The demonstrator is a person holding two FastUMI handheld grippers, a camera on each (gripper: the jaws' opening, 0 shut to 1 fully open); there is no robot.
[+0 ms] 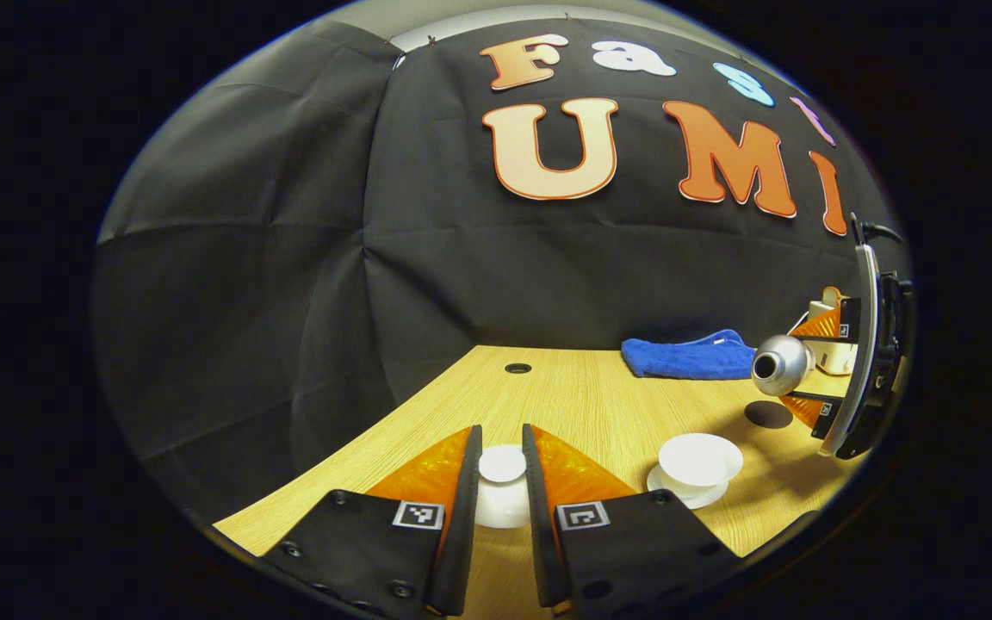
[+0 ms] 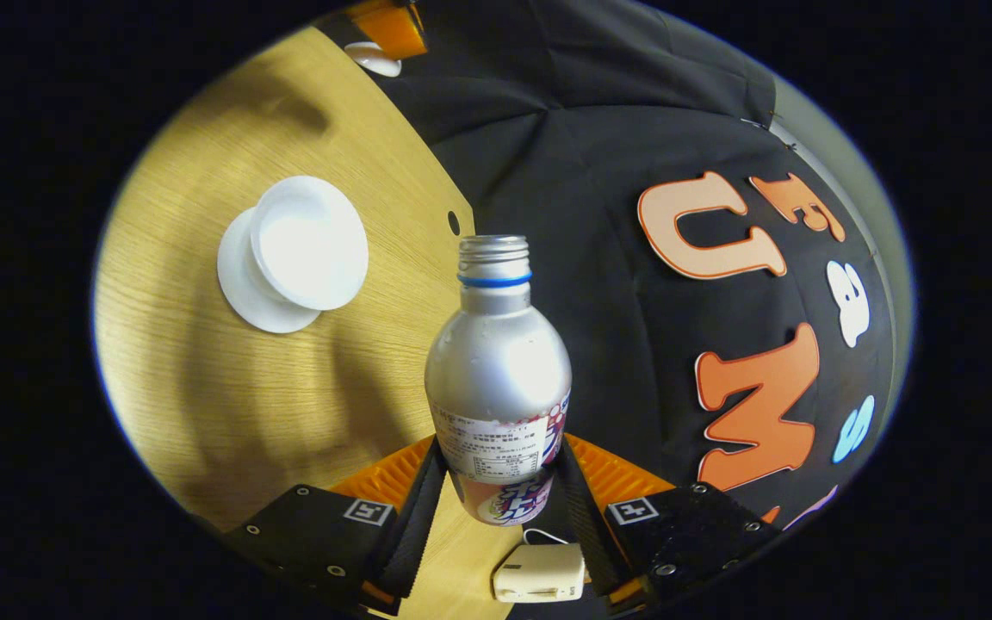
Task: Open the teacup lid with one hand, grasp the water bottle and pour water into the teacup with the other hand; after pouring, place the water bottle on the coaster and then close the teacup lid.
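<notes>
Right now I am holding the lid (image 1: 502, 482) in my left gripper (image 1: 502, 469), jaws pinching its knob from both sides, just above the near edge of the table (image 1: 565, 396). My right gripper (image 2: 500, 482) is clamping the bottle (image 2: 498, 379) around its lower body, both jaws pressing on the label. In the left gripper view the bottle is tipped on its side at the far right, its open mouth pointing left, above and beyond the cup (image 1: 699, 461).

What I am worrying about is aim. The mouth seems to be sitting above the table and not above the cup, so if water starts running at this tilt I judge it would land on the wood between the cup and the dark coaster (image 1: 769, 414). The bottle is smooth metal and I am gripping it low, so it could swing or slip between my jaws as the weight shifts. The lid is held only by its small knob; it could twist out while I am waiting.

The cup is standing open on its saucer (image 2: 246, 293), and in the right gripper view its inside is looking plain white; I cannot tell whether water is in it. How much the bottle is holding is hidden by its metal wall. A blue towel (image 1: 687, 356) is lying at the far right.
</notes>
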